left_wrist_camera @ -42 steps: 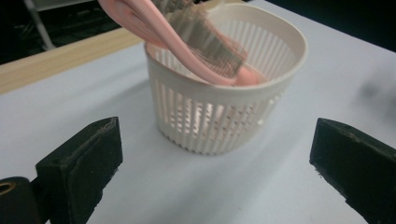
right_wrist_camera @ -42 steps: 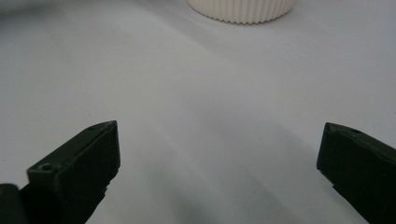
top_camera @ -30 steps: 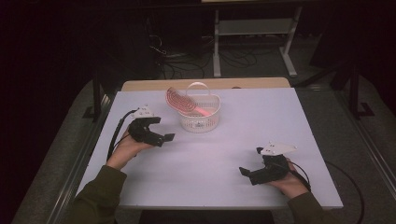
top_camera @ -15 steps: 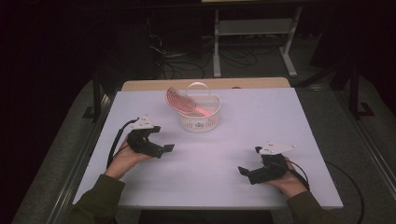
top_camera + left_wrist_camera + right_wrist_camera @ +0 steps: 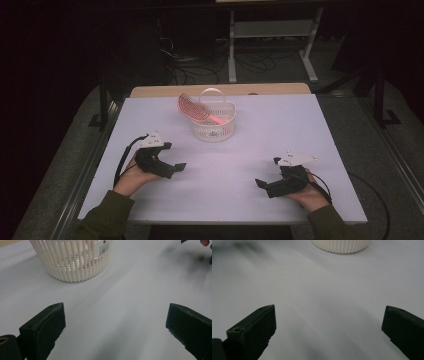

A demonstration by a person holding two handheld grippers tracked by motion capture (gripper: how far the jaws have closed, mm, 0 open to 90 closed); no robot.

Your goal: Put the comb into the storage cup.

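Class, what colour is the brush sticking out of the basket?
Pink; the brush shows best in the high view, leaning from the white basket.

The room is dim; only the white table (image 5: 300, 125) is lit, evenly from above, with dark surroundings from nine through three o'clock. Soft shadows smear at one o'clock in the left gripper view. Both gripper views are soft and grainy.
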